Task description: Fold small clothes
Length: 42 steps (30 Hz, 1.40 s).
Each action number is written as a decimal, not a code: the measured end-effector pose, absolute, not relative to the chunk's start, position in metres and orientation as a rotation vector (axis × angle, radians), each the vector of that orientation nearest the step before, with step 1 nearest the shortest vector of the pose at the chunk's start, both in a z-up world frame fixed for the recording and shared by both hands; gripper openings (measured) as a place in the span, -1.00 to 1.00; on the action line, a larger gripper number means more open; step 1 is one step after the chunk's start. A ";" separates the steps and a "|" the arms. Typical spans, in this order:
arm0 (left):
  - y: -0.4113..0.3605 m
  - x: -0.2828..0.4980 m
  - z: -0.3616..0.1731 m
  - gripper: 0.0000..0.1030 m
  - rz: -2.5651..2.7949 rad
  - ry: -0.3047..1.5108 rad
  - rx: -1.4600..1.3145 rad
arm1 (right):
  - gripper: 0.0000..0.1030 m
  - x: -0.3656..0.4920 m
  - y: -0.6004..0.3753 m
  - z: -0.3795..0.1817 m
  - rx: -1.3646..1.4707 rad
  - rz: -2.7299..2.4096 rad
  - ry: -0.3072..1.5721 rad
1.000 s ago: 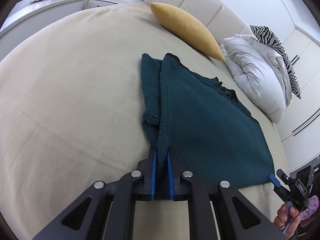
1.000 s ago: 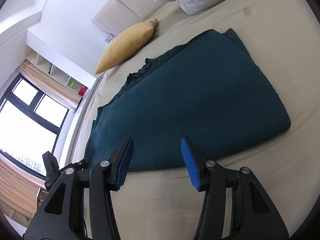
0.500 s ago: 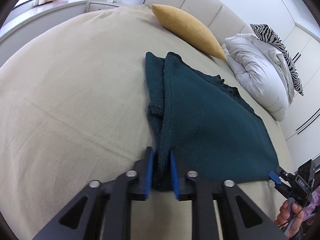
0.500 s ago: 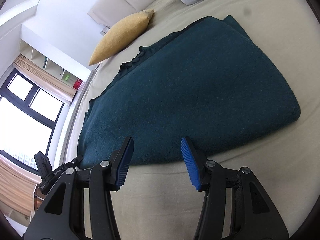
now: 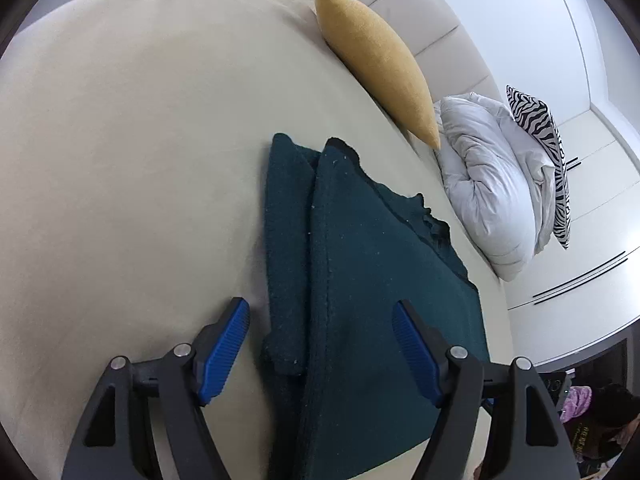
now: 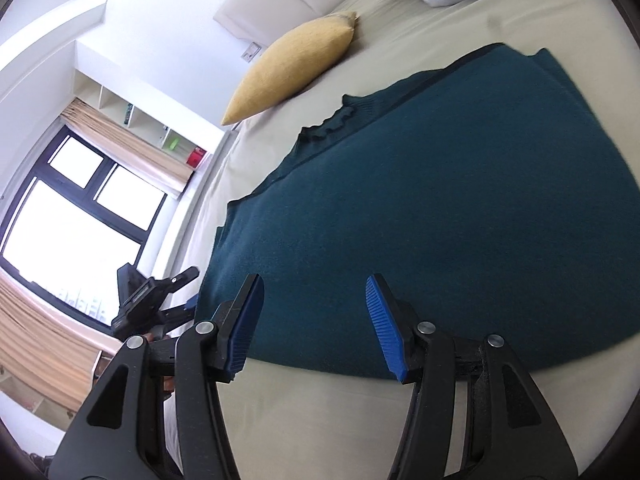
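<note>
Both my left gripper and right gripper hover fingers apart over the half-folded teal sweater; next I judge I must pinch an edge.

A bedroom in a home.
A beige-sheeted bed with a padded headboard carried a mustard cushion and white duvet; curtained windows and fitted wardrobes lined the walls.

My left gripper has its jaws spread wide, blue pads facing each other and nothing between them. My right gripper is spread just as wide, gripping nothing, angled down and forward.
</note>
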State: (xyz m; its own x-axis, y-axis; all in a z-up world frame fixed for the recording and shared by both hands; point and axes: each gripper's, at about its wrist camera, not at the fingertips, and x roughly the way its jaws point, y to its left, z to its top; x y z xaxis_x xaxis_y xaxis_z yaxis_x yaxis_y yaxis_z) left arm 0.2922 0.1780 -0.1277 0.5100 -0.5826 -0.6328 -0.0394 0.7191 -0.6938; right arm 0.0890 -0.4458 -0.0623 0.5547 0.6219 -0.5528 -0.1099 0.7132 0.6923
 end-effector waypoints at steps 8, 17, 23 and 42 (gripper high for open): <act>0.173 0.303 -0.140 -0.05 -0.492 1.108 -0.784 | 0.02 0.103 -0.422 -0.073 0.657 0.511 0.923; 0.193 0.298 -0.155 -0.58 -0.521 1.079 -0.930 | 0.02 0.110 -0.401 -0.065 0.669 0.425 0.889; 0.180 0.293 -0.138 -0.64 -0.439 1.031 -0.768 | 0.02 0.136 -0.377 -0.062 0.648 0.450 0.911; 0.027 0.298 -0.034 -0.70 -0.487 0.933 -0.283 | 0.02 0.140 -0.460 -0.074 0.908 0.417 0.837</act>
